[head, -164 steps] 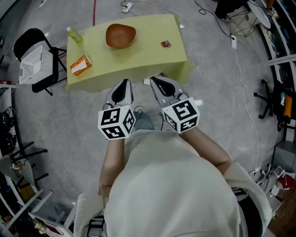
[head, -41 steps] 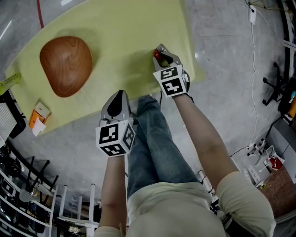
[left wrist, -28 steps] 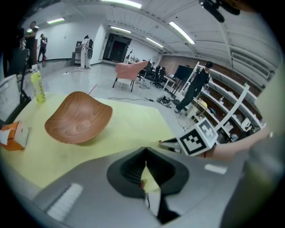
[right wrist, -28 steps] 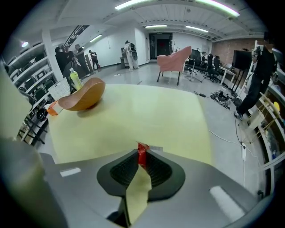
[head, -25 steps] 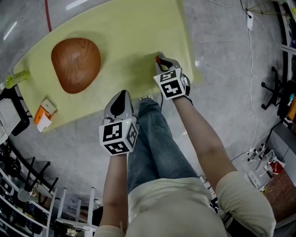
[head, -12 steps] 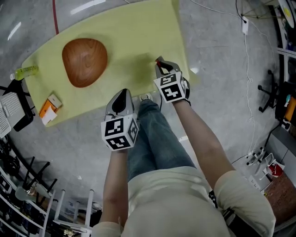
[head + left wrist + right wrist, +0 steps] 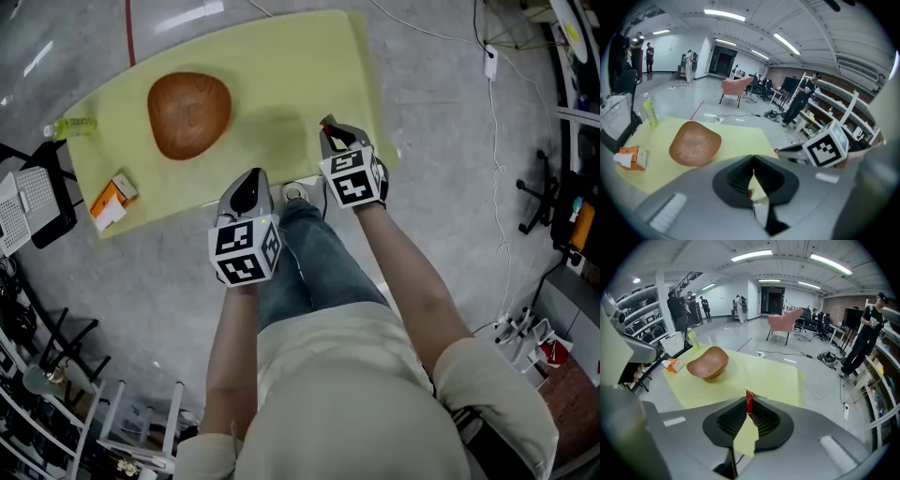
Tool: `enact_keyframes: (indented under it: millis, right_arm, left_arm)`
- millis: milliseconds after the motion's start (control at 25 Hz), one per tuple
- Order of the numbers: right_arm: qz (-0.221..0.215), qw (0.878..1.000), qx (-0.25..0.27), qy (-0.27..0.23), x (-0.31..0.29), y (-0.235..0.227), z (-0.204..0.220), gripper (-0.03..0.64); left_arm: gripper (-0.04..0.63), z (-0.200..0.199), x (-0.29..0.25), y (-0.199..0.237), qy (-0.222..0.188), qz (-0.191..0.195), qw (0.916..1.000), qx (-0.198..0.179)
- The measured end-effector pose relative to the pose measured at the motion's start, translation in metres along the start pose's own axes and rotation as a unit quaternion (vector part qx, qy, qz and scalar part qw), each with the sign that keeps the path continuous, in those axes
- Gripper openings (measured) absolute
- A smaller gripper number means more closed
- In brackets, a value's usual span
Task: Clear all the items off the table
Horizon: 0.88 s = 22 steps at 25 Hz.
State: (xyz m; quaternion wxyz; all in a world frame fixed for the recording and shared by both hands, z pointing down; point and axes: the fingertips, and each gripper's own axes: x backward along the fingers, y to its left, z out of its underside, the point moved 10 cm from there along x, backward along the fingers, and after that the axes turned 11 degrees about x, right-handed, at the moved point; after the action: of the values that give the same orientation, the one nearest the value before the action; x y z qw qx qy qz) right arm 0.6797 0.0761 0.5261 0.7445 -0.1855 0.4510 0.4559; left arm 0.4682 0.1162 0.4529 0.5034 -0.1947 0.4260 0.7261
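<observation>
Our right gripper is closed on a small red packet, pinched upright between the pads with its top edge poking just above the jaw tips, and it hangs over the near right part of the yellow table. We judge the packet to be very light, thin and crinkly, probably a slick wrapper, so a firm flat pinch across its middle suits it better than a nip at one corner, where it could slide out. Our left gripper has its jaws fully together with nothing between them, and it sits just off the table's near edge. Three things are left on the cloth. The wooden bowl looks stiff, smooth and too wide to span, so we would take it by the rim, one jaw inside and one outside; it is likely the heaviest item here and may swing in a one-sided grip. The orange box near the left corner seems to be light cardboard that would crush under a hard squeeze — we would hold it across its narrow sides, gently. The green bottle stands upright at the far left edge; being round and slick, it is best gripped around its body, low enough not to tip
</observation>
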Motion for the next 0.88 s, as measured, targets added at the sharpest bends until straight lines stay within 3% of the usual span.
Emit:
enact_keyframes:
  millis: [880]
  right_arm:
    - [-0.01, 0.993, 0.089, -0.073, 0.11, 0.001, -0.036, 0.037]
  left_arm:
    - [0.011, -0.02, 0.075, -0.013, -0.067, -0.044, 0.9965, 0.024]
